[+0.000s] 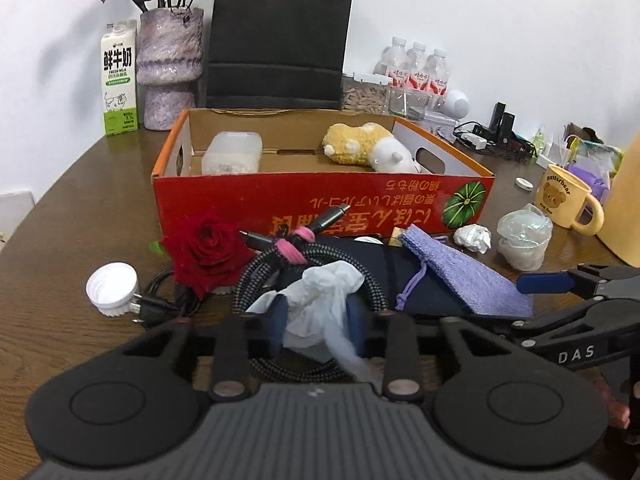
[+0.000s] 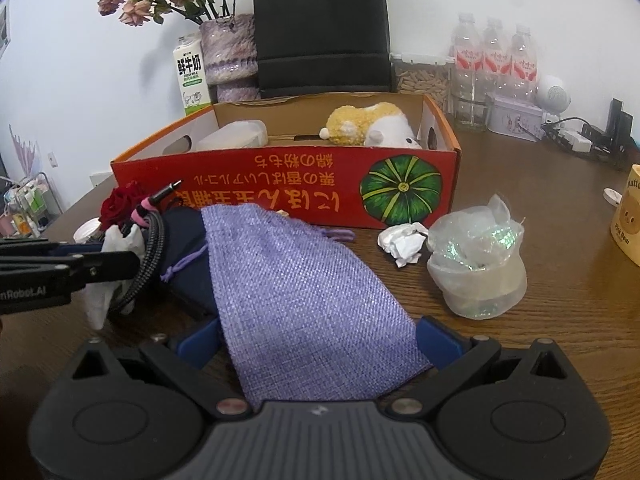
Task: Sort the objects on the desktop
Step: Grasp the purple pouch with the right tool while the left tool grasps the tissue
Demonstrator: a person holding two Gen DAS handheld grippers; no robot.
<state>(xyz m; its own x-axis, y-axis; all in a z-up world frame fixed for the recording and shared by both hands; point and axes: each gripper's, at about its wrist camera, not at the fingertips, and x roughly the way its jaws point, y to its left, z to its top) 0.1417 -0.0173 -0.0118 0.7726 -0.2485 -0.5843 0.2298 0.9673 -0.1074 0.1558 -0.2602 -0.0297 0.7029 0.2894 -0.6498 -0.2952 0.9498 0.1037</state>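
Mid-sort, I had the left hand-held gripper clamped on a crumpled white tissue above the coiled braided black cable. The right hand-held gripper sat w/ jaws apart around the lilac woven drawstring pouch on the bench. Next, probably: close, then lift both to the red cardboard box just behind.

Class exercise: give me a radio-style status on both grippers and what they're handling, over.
Left gripper jaws shut on white tissue. Right gripper jaws open around purple pouch, not clamped. Red box behind, braided cable coiled under tissue.
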